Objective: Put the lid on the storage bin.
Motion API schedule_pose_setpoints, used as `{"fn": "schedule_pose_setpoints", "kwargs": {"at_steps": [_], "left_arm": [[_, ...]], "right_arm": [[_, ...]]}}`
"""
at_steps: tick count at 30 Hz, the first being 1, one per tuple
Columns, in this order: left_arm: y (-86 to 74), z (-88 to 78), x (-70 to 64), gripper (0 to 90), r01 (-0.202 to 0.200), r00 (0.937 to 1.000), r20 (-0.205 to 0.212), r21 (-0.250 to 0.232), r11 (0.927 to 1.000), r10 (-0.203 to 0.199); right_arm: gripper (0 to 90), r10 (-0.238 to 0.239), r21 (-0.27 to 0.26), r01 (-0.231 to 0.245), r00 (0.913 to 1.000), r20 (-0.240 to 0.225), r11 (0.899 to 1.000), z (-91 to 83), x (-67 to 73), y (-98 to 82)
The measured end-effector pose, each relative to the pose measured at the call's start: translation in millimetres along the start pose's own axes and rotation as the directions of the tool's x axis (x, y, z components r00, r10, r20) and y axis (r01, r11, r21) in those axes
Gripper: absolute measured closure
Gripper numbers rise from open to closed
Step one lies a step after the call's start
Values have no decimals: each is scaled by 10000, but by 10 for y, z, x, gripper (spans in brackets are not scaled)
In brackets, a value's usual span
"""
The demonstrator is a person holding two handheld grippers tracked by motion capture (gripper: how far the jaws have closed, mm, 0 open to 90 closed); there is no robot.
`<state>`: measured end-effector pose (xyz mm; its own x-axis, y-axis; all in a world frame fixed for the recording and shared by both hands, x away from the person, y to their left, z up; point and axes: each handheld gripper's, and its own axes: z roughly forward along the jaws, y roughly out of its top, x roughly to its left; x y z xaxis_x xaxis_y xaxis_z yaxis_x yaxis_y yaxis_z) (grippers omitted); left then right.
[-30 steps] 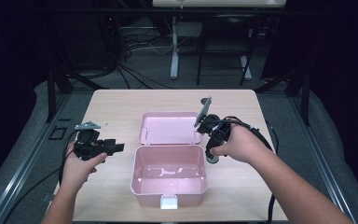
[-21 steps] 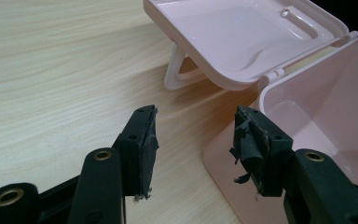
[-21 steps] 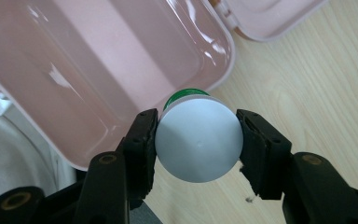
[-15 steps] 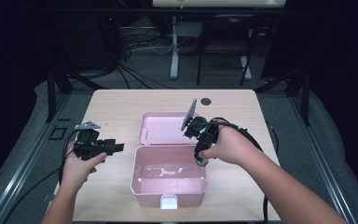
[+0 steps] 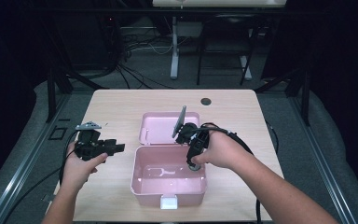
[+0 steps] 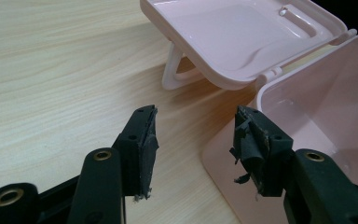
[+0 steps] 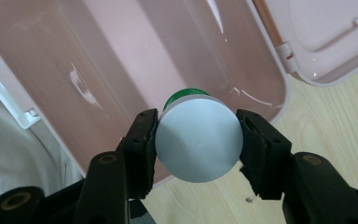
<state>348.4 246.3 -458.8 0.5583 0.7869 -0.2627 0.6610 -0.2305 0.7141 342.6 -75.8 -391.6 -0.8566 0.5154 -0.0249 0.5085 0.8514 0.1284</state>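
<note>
- Holding a round can [image 7: 198, 144] by its 2 sides, the right gripper [image 7: 198, 140] hung over the pink box [image 5: 168, 179], ready to lower it in.
- The box's lid [image 5: 161, 127] lay flat behind, leaving the top open.
- The left gripper [image 6: 193, 135] waited wide and empty beside the box wall, on the table [image 5: 116, 107].

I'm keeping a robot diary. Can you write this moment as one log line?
right gripper: shut on white-capped jar, over open pink box | left gripper: open, empty, beside box | lid: folded back
</note>
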Motion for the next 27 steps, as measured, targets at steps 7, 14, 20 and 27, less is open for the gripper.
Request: {"fn": "schedule_pose_setpoints", "kwargs": {"at_steps": [7, 14, 20, 27], "left_arm": [[10, 26, -69, 492, -172, 9997, 199, 64, 9998, 170], [12, 67, -145, 490, -323, 9989, 333, 186, 9993, 316], [15, 88, -198, 489, -439, 9982, 417, 212, 9988, 430], [14, 107, -219, 489, -577, 9975, 422, 297, 9979, 564]], "right_arm": [[504, -132, -54, 131, 9999, -73, 9999, 67, 27, -3], [504, -205, -99, 204, 9997, -146, 9997, 110, 48, -1], [504, -271, -91, 269, 9995, -156, 9996, 156, 54, -7], [504, -515, 1, 515, 9986, -150, 9987, 239, 50, -14]]}}
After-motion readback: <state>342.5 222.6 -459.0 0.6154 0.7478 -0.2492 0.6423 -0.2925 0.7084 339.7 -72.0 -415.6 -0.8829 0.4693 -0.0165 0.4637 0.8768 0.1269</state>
